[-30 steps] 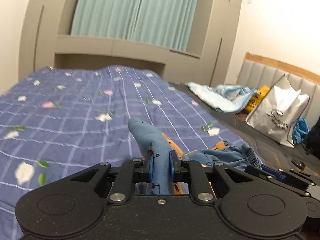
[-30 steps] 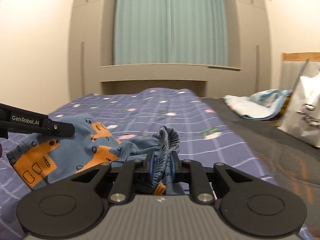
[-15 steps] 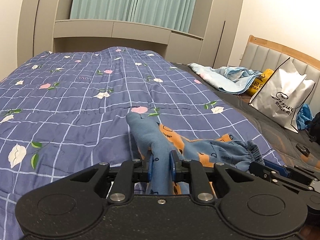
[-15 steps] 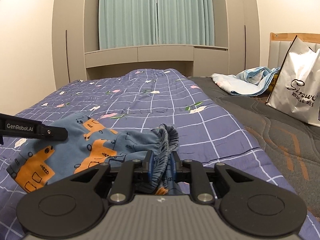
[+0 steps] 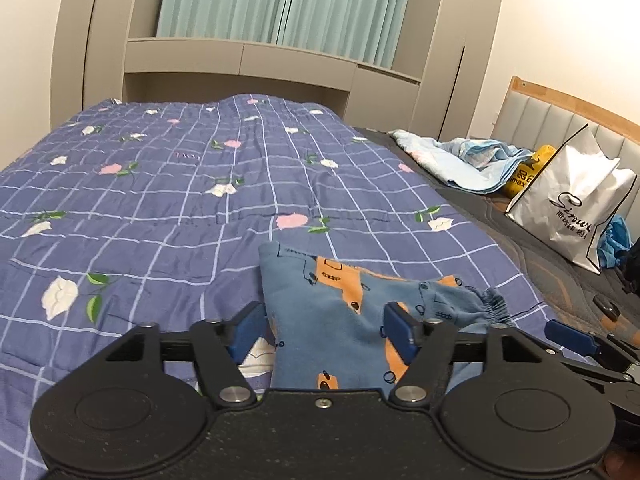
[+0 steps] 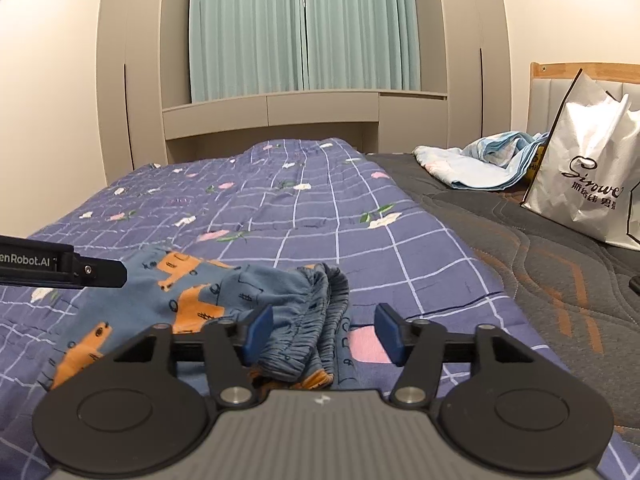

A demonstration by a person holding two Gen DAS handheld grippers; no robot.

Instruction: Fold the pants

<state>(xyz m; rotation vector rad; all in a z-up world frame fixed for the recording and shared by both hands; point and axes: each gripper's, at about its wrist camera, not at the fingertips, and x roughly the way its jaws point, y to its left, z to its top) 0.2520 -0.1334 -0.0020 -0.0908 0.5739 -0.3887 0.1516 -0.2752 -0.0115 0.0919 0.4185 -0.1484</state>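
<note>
Blue-orange pants (image 5: 344, 320) flat on quilt (image 5: 160, 208), long axis running left-right across both claws. Left gripper (image 5: 325, 334) wide, leg end between pads; right gripper (image 6: 322, 334) wide, holding nothing, over bunched waistband (image 6: 320, 312) (right nearer elastic).

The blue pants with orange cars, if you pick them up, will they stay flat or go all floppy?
Probably floppy: the pants are soft cloth, already rumpled on the quilt. The gathered waistband looks thick and bunchy, so it likely sags in a clump. They seem light.
</note>
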